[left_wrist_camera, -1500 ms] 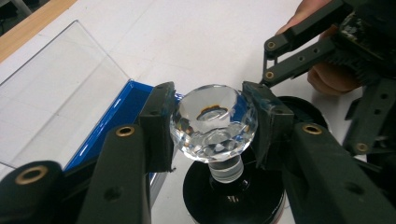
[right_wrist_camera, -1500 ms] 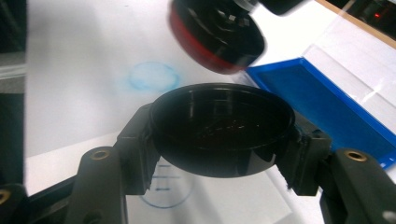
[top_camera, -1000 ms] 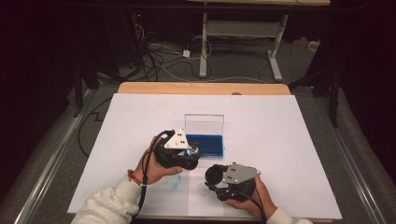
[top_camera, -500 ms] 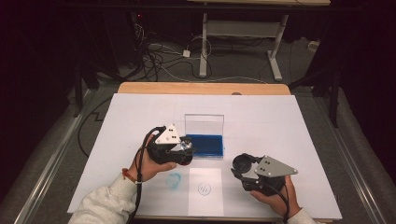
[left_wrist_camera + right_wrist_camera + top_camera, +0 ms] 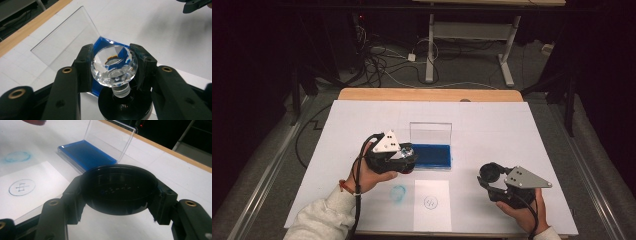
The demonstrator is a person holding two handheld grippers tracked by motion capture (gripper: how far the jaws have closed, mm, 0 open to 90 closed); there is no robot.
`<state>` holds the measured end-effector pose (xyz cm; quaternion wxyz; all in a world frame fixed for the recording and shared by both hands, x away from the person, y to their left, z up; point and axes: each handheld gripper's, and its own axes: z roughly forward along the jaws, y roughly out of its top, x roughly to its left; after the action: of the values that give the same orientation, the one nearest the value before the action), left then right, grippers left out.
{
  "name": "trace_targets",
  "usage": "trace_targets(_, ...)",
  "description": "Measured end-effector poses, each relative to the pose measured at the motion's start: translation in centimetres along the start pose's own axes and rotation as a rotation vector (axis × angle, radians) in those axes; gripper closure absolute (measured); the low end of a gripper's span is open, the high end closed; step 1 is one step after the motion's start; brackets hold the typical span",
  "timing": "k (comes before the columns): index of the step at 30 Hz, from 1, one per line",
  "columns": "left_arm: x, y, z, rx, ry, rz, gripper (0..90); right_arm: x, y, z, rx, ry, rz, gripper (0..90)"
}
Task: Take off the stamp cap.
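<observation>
Left gripper (image 5: 113, 66) clamped on crystal stamp (image 5: 114, 67), frame centre, just over the blue ink pad (image 5: 431, 155). Right gripper (image 5: 117, 192) closed around black round cap (image 5: 119, 187), lower right in high view, well apart from the pad.

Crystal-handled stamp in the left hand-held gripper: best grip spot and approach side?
Take the stamp by its faceted crystal knob, across the widest girdle, as the left hand-held gripper does now, shut on opposite sides. Come in level from the side, perpendicular to the stem: the knob bulges above a narrow neck and black base, so pads at the girdle probably won't slip, and the stamping face stays clear.
</observation>
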<state>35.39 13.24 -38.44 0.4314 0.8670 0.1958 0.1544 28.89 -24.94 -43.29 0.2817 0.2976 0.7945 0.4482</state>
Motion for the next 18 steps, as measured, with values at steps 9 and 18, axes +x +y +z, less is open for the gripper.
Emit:
trace_targets(9,0.54,0.04,-0.15,-0.020,0.013,-0.015,55.2,-0.41,-0.30,-0.10,0.003,0.001,0.005,38.9)
trace_targets(18,0.82,0.23,-0.32,-0.039,0.018,-0.010,55.2,-0.63,-0.21,-0.11,0.000,-0.010,0.010,38.9)
